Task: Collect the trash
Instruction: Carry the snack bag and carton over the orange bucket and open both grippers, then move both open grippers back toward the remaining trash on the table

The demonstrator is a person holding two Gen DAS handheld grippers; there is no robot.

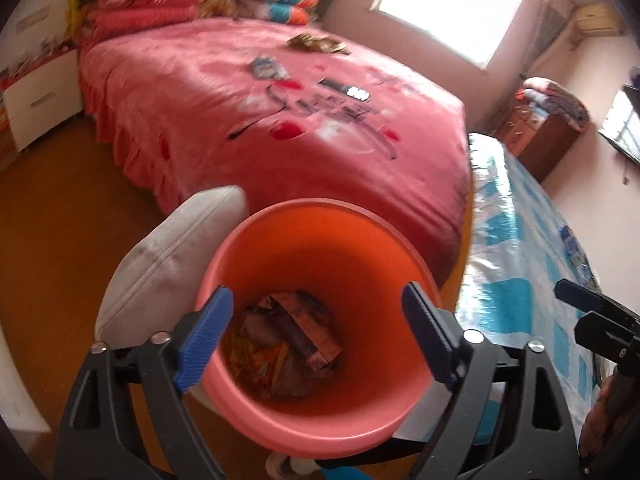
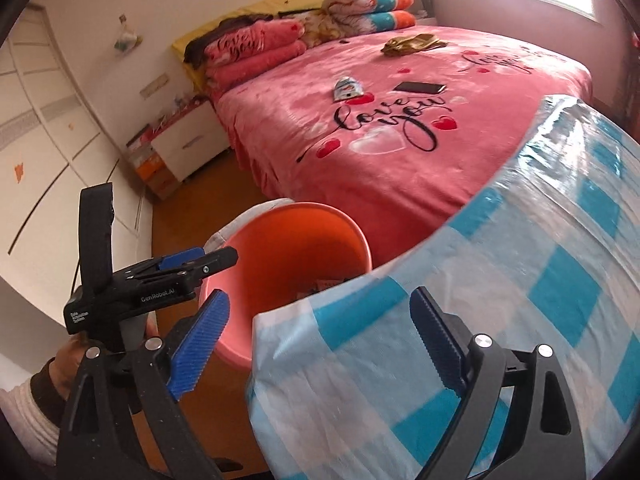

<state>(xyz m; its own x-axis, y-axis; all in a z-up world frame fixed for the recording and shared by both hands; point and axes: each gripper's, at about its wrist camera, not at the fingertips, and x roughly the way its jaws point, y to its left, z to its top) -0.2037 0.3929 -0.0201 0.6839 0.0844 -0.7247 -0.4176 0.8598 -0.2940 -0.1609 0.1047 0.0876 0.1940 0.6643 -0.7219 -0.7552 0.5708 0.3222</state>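
Both grippers, left gripper (image 1: 318, 340) and right gripper (image 2: 320, 336), spread empty above the orange bin (image 1: 280, 412); remaining wrapper (image 2: 347, 88) lies beside the phone (image 2: 420, 87), risking a mistaken pick.

Pink bedspread (image 2: 400, 152) (lettered "love you"), phone (image 2: 420, 87) on it, stacked pillows (image 2: 256, 54), blue-checked tablecloth (image 2: 500, 320), white nightstand (image 2: 188, 148)

On the pink bed (image 2: 360, 168) lie a phone (image 2: 420, 87), a wrapper (image 2: 347, 89) and gold cloth (image 2: 412, 43).
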